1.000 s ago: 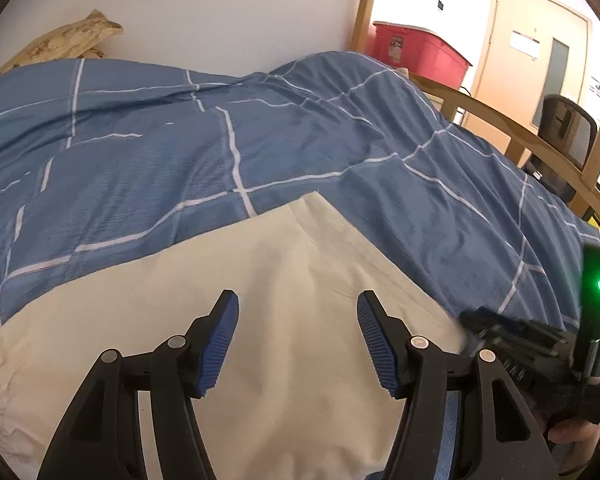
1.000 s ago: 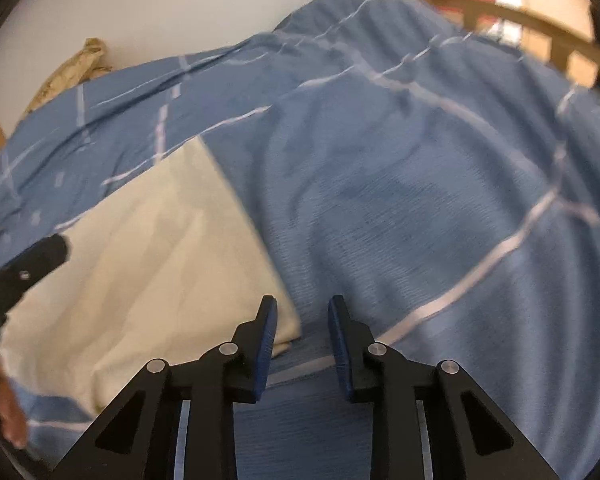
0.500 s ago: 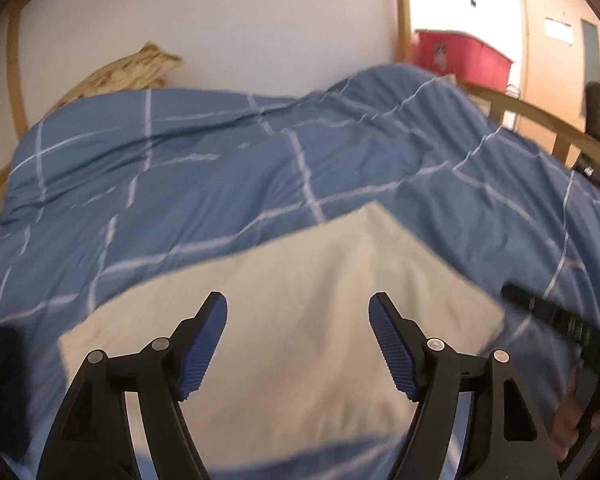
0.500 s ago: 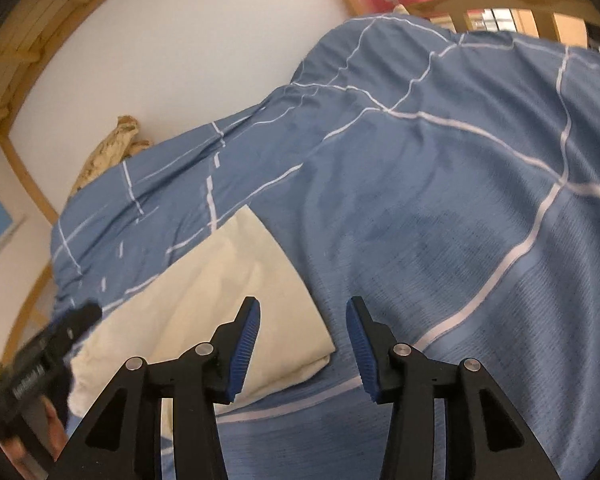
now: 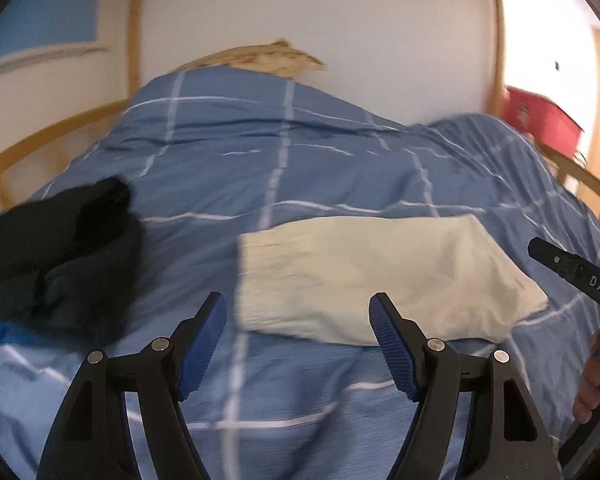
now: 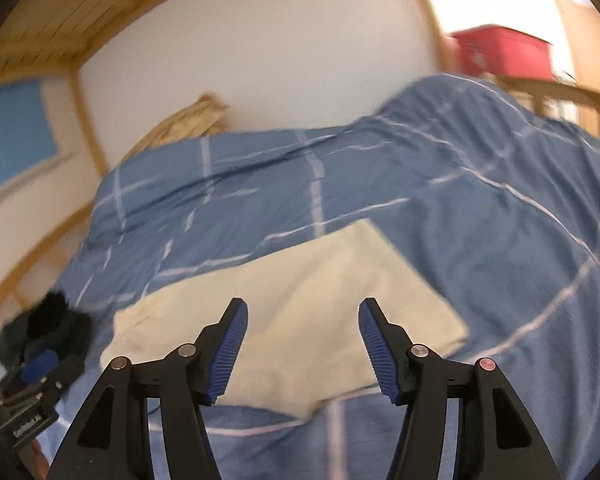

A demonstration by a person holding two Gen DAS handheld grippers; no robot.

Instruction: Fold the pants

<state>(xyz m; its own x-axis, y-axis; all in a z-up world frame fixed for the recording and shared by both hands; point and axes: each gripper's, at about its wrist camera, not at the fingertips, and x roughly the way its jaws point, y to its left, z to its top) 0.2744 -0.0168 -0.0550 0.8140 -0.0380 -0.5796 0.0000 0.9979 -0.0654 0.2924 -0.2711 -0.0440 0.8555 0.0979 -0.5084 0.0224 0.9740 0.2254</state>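
Two grippers: left gripper and right gripper, both above the near side of the bed, tilted down toward it.
Left fingers: wide apart, just opened further, nothing between them, touching no cloth.
Right fingers: wide apart too, just opening, nothing between them.
Pants: cream, lying free on the blue checked duvet as a flat oblong, apparently folded over already; just beyond both pairs of fingers, gripped by neither.
Stage, as a judgement: either finished or one fold short; impossible to settle from these views.
Risk one: pinching only the top layer on a fresh grasp, then peeling the fold open on lifting. Cause: stacked layers with soft, rounded edges, hard to tell apart.
Risk two: catching the duvet together with the pants. Cause: soft, yielding bedding right beneath, level with the cloth edge.
Risk three: uneven lift, skewing the oblong. Cause: grasping at unmatched corners, or raising one side sooner than the other.
Risk four: sweeping the dark clothes into the work. Cause: heap lying near the pants' left end, close to any leftward reach of the left gripper.
Blur: strong in both views, so edges and layer count uncertain.
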